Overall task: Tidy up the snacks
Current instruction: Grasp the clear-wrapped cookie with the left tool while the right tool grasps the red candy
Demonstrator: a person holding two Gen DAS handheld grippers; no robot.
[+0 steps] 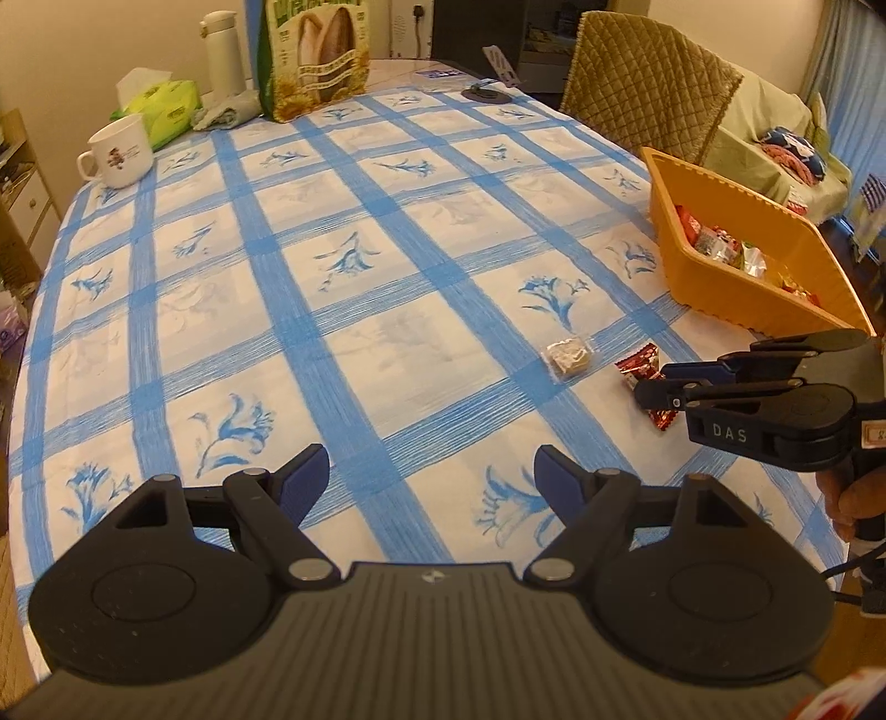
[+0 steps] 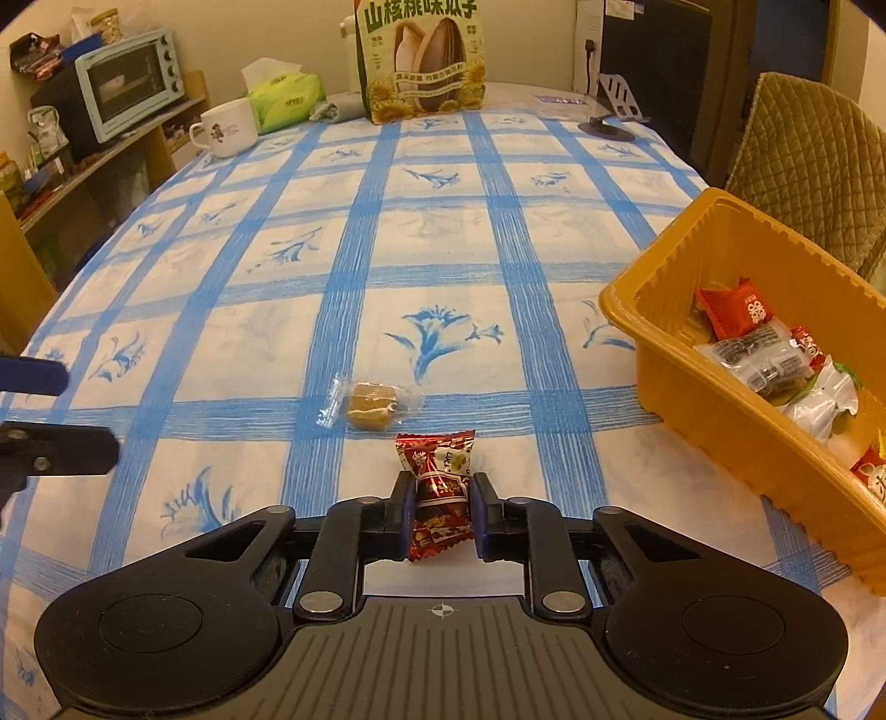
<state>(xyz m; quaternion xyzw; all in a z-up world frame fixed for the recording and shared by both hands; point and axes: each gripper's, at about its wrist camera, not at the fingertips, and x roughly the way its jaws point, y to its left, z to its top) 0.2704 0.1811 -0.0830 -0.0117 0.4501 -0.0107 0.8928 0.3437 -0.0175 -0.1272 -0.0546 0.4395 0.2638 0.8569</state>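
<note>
A red wrapped candy lies on the blue-checked tablecloth, and my right gripper is shut on its lower half. From the left wrist view the same candy pokes out past the right gripper at the right edge. Just beyond it sits a clear-wrapped brown biscuit, also seen as the biscuit in the left wrist view. My left gripper hovers open over bare cloth, nothing between its fingers. An orange basket at the right holds several wrapped snacks.
At the table's far end stand a big sunflower-seed bag, a white mug, a green tissue pack and a white flask. A quilted chair stands behind the basket. Shelves with a small oven line the left.
</note>
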